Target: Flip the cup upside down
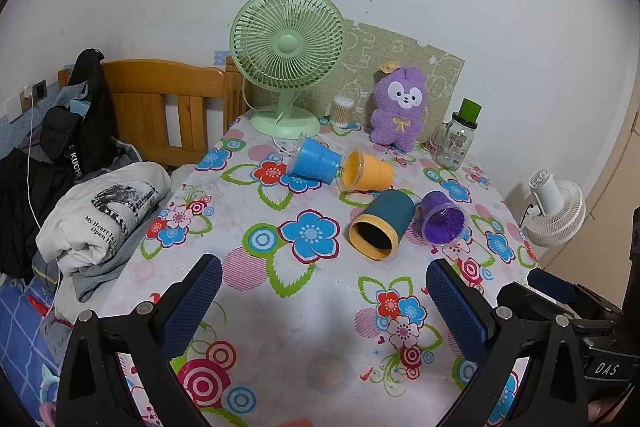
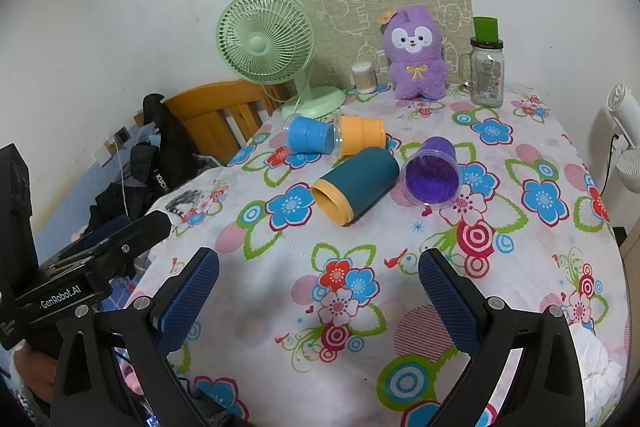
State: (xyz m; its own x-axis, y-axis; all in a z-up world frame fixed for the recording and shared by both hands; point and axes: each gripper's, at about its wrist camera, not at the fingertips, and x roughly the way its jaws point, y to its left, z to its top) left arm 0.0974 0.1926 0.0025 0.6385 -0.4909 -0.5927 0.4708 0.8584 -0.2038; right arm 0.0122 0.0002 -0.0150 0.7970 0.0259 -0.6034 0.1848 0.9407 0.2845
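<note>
Several cups lie on their sides on the flowered tablecloth. A teal cup with a yellow rim lies mouth toward me. A purple cup lies to its right. A blue cup and an orange cup lie behind, touching. My left gripper is open and empty, well short of the cups. My right gripper is open and empty, also short of them. The left gripper's body shows in the right wrist view.
A green fan, a cotton swab jar, a purple plush toy and a glass jar with a green lid stand at the back. Clothes and a wooden chair are left. A white fan is right.
</note>
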